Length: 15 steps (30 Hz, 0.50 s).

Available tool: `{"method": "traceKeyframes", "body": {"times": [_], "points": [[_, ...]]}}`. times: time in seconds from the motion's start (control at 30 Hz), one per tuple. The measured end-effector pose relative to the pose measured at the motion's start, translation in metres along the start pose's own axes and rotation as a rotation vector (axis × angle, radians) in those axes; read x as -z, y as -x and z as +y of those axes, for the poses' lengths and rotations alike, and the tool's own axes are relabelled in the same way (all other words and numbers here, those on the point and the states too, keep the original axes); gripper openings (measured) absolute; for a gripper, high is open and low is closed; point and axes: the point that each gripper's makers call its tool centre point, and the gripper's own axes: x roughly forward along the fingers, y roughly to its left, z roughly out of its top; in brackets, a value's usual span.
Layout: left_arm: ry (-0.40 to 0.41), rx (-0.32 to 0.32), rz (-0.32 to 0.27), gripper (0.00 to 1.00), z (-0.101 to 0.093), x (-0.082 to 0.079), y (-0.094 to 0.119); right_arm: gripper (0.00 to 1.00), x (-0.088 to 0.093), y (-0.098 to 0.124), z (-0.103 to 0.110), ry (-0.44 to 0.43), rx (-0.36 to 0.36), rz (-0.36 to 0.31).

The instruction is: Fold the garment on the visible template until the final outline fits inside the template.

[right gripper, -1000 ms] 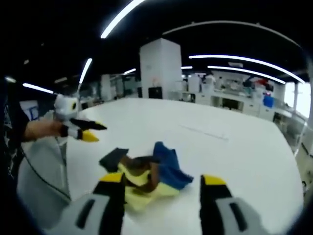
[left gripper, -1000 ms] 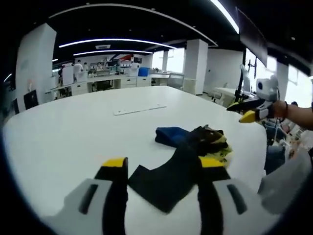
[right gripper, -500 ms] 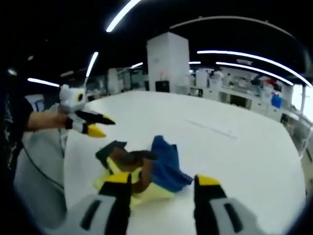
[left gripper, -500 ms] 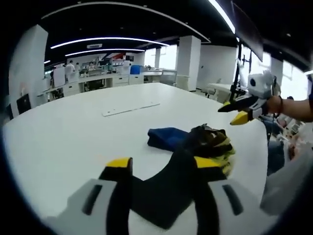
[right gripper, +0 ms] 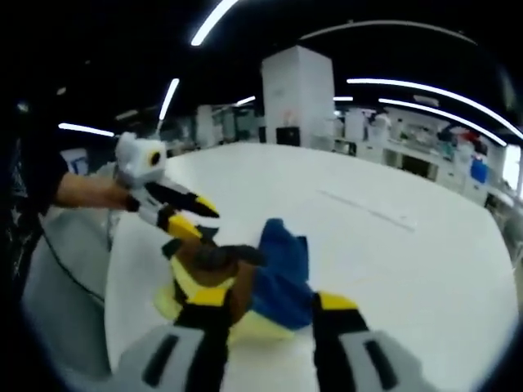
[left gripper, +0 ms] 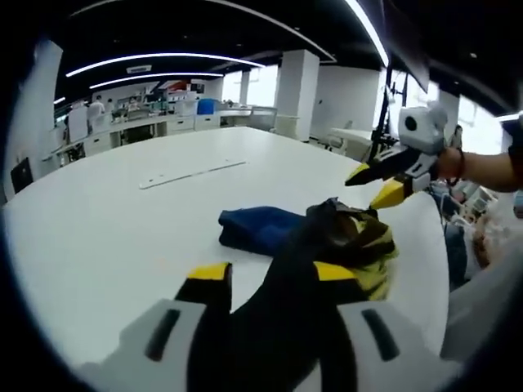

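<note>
The garment (left gripper: 327, 245) lay crumpled near the edge of the white table (left gripper: 106, 220), a heap of black, blue and yellow cloth with a broad black flap trailing toward the left gripper view's camera; in the right gripper view the same garment (right gripper: 253, 278) showed its blue fold and yellow underside. Nothing about it was yet flat, so the folding looked barely begun, and no template outline could be made out under it, only a thin pale strip (left gripper: 192, 172) farther across the table. The left gripper (left gripper: 265, 273) hung low over the black flap with its jaws spread, released and holding nothing, apparently lined up to take that loose edge. The right gripper (right gripper: 265, 298) likewise stood unclenched just above the bundle, jaws parted over the yellow and blue cloth. Each gripper appeared in the other's view close over the pile, which suggested both were closing in to lift and spread it. Beyond the table lay an open lab with benches and white pillars.
</note>
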Motion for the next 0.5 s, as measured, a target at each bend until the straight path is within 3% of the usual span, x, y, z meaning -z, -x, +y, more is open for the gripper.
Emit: {"method": "traceKeyframes", "body": {"times": [0.3, 0.5], "points": [[-0.025, 0.092, 0.004, 0.29, -0.007, 0.002, -0.02, 0.26, -0.002, -0.004, -0.001, 0.048, -0.023, 0.01], [-0.016, 0.172, 0.004, 0.25, -0.009, 0.001, -0.03, 0.26, 0.007, -0.013, -0.004, 0.069, -0.059, 0.055]]}}
